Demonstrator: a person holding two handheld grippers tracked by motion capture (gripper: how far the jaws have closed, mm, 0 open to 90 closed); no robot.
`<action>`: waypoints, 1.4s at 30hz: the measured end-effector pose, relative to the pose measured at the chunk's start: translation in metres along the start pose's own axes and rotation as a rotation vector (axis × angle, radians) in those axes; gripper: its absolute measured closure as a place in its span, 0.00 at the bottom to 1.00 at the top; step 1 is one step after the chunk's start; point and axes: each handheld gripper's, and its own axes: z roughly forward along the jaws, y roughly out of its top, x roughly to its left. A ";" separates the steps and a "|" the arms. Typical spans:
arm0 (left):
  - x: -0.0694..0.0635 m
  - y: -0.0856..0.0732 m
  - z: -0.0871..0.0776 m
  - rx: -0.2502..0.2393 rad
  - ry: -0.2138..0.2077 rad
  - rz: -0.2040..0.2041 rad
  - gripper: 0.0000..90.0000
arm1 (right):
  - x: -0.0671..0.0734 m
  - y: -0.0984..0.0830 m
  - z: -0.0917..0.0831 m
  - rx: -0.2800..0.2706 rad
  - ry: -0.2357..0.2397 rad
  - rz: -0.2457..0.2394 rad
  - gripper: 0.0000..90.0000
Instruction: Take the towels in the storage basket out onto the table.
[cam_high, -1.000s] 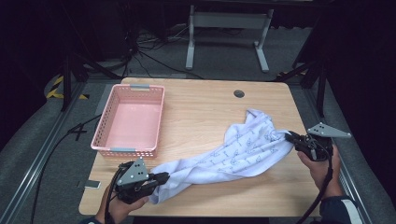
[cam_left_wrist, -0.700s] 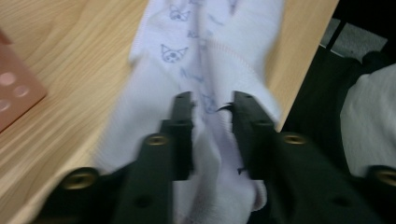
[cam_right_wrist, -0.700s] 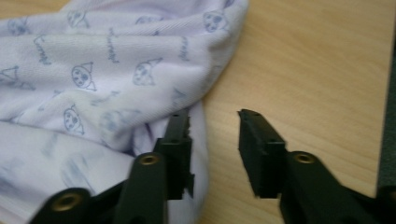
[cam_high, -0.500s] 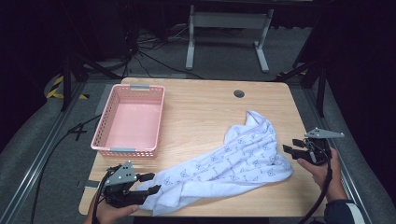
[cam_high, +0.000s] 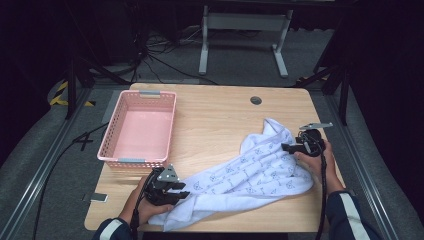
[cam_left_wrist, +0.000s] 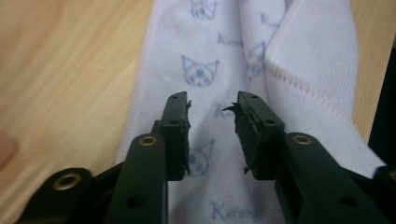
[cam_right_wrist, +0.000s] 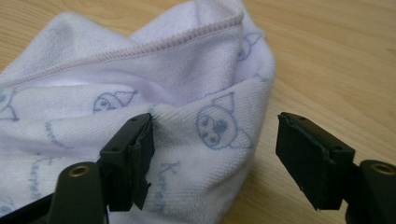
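Towel (cam_high: 252, 172): white, pale blue cartoon cat-face print plus blue script lettering; pink stitched hem line along edges.
Basket (cam_high: 138, 128) at 10 o'clock on table: pink, lattice walls, grey handle tabs.
Table (cam_high: 215, 115): light wood grain, dark round grommet at 1 o'clock.
Left gripper (cam_left_wrist: 212, 114), right gripper (cam_right_wrist: 215, 140): black jaws, brass-coloured rivets.
Sleeves (cam_high: 350, 212): navy, white stripe.

One bench (cam_high: 220, 112) carries one pink basket (cam_high: 138, 129) and one white towel (cam_high: 250, 172) printed with small blue cartoon faces. Two grippers are in use, one per hand: the left gripper (cam_high: 176, 192) at the towel's near end and the right gripper (cam_high: 286, 147) at its far side, each with two black jaws standing apart. One round hole cover (cam_high: 256, 100) sits in the bench top, and one metal frame (cam_high: 242, 27) stands on the floor beyond
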 end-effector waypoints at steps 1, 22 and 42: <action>-0.003 -0.001 0.004 0.028 -0.016 0.009 0.77 | 0.000 0.001 0.002 0.008 -0.003 -0.002 0.35; -0.042 0.023 0.013 -0.052 -0.034 0.067 0.62 | 0.166 0.014 -0.035 -0.148 0.354 -0.540 0.90; -0.011 0.032 0.040 0.026 0.040 0.056 0.77 | 0.100 -0.002 -0.078 -0.191 0.213 -0.355 0.54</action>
